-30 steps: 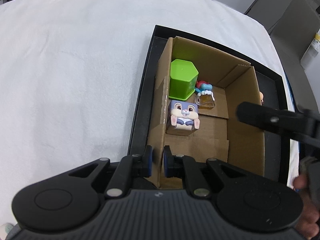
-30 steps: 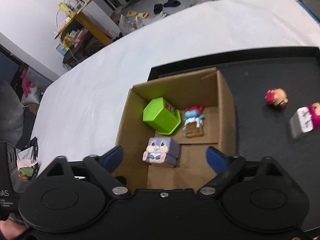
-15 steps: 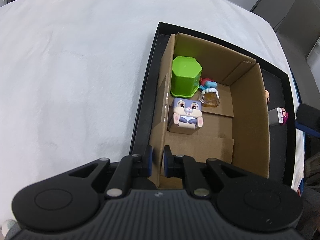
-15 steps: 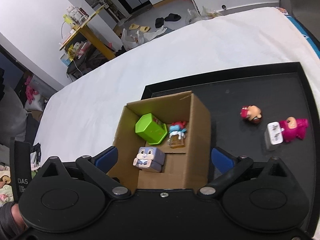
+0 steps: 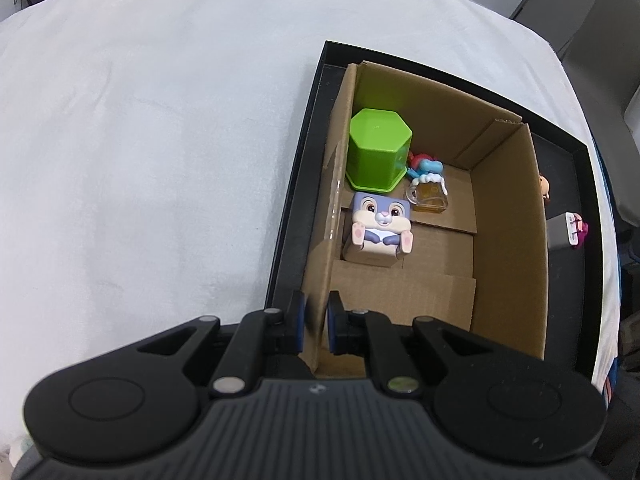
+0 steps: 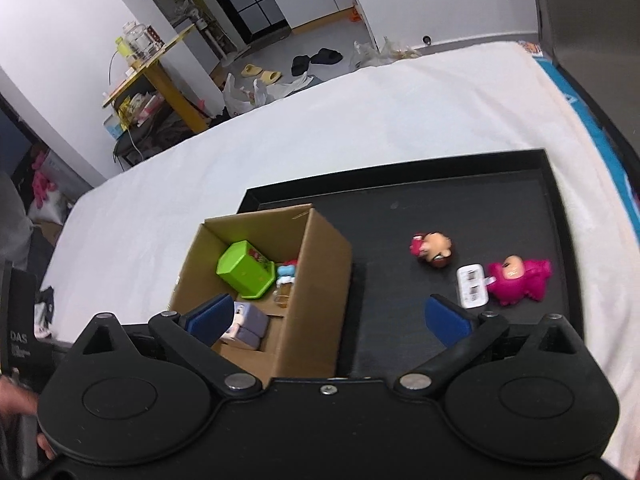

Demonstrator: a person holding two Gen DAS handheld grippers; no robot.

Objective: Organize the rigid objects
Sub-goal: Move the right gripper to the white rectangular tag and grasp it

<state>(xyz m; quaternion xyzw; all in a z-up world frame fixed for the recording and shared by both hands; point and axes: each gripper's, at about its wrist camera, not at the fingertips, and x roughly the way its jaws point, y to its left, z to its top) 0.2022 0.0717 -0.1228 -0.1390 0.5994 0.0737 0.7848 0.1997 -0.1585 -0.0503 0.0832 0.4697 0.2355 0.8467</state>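
Note:
An open cardboard box stands at the left end of a black tray. Inside it are a green hexagonal container, a purple bunny cube, a small beer-mug toy and a red and blue toy. My left gripper is shut on the box's near left wall. My right gripper hovers above the box and the tray; its jaws are opening, with nothing gripped. On the tray floor lie a red-capped figure, a pink figure and a white tag.
The tray rests on a table under a white cloth; the cloth's right edge runs close to the tray. A person's hand shows at the lower left of the right wrist view. Room furniture stands far behind.
My right gripper drew back and up from the box toward the tray's right side, left the left wrist view, and its jaws widened. My left gripper kept its hold on the box wall.

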